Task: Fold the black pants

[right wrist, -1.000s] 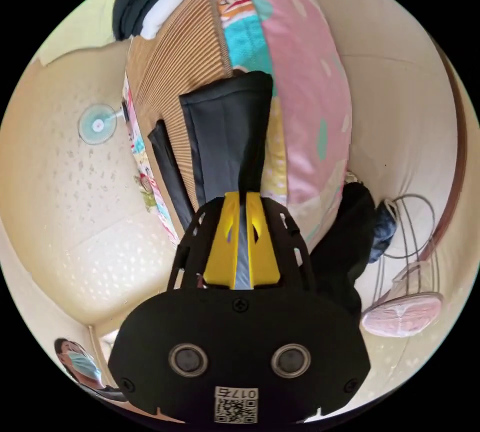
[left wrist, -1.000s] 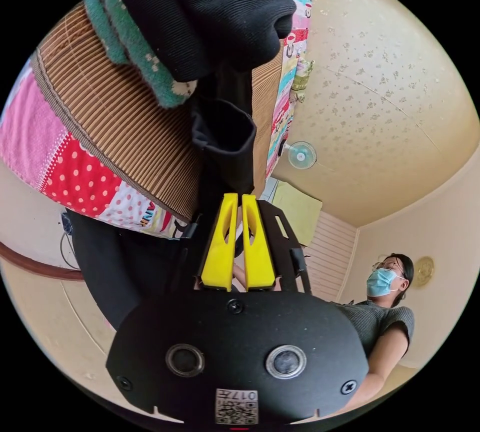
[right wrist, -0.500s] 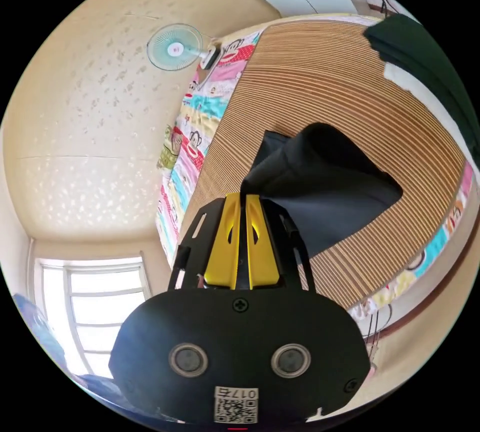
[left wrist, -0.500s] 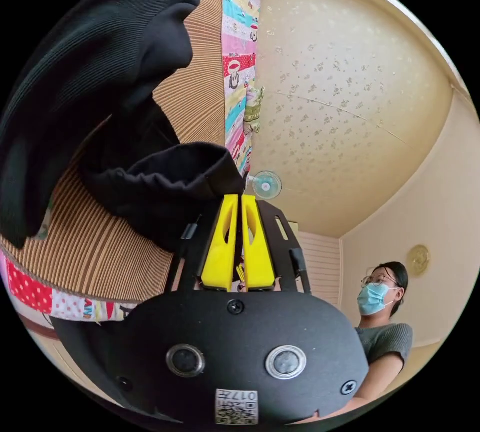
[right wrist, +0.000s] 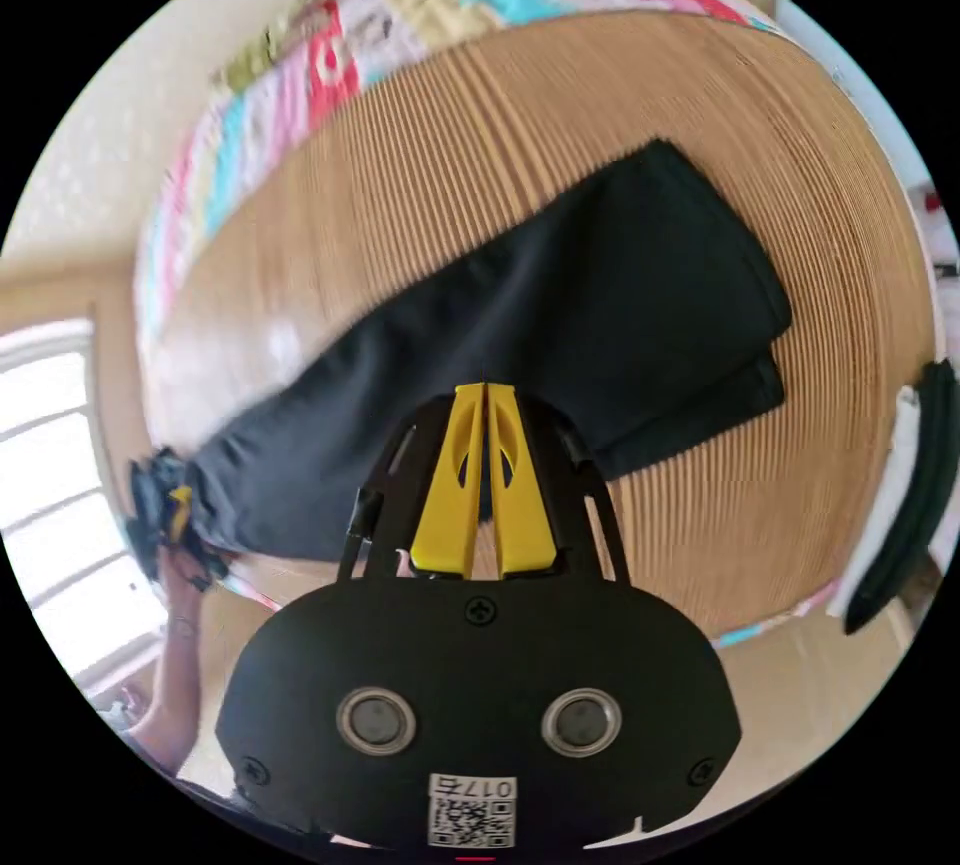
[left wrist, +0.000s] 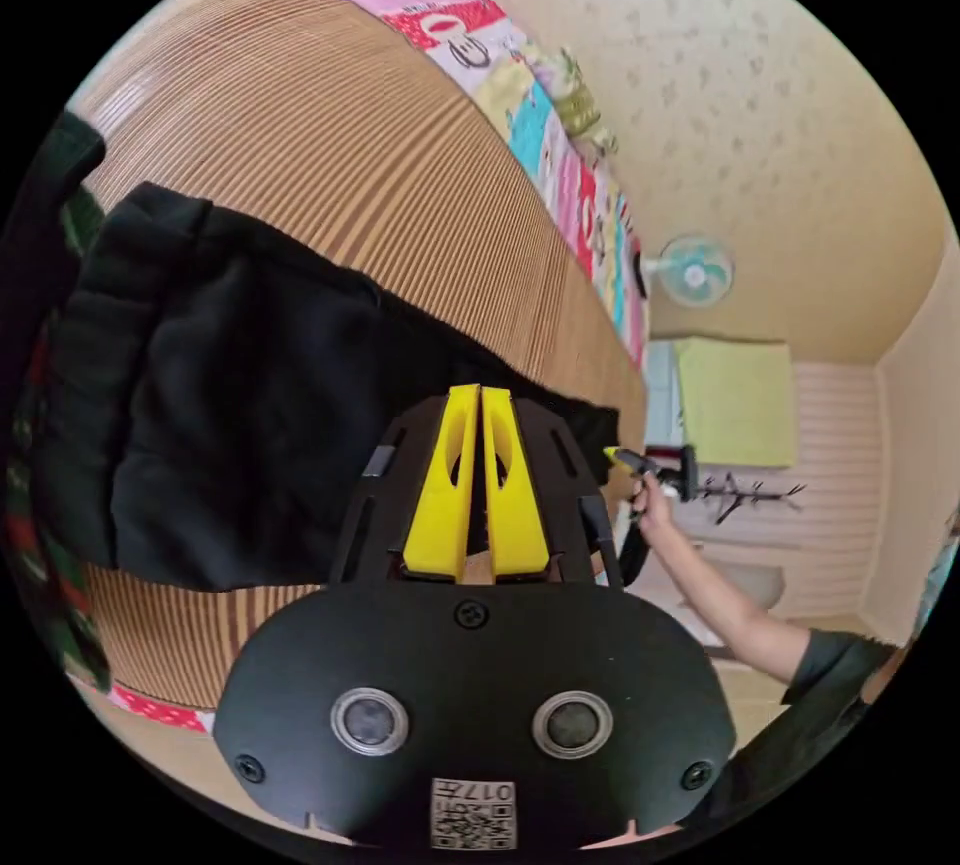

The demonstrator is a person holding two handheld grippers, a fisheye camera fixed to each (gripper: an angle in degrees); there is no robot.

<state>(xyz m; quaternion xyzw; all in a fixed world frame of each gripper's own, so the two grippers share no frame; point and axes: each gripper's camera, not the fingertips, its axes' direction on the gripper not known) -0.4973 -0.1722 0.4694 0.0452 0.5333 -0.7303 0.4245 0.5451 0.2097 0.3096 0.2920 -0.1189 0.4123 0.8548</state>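
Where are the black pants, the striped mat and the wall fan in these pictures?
black pants [right wrist: 600,305]: right gripper view, middle of the cloth.
striped mat [left wrist: 330,135]: left gripper view, bare part above the pants.
wall fan [left wrist: 693,271]: left gripper view, its hub.

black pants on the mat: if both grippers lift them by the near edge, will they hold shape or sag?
Likely sag: the black pants lie limp and flat on the ribbed mat, with soft layered folds at one end. Probably light, as the cloth looks thin. The mat's ridges may drag on the cloth if it is pulled sideways.
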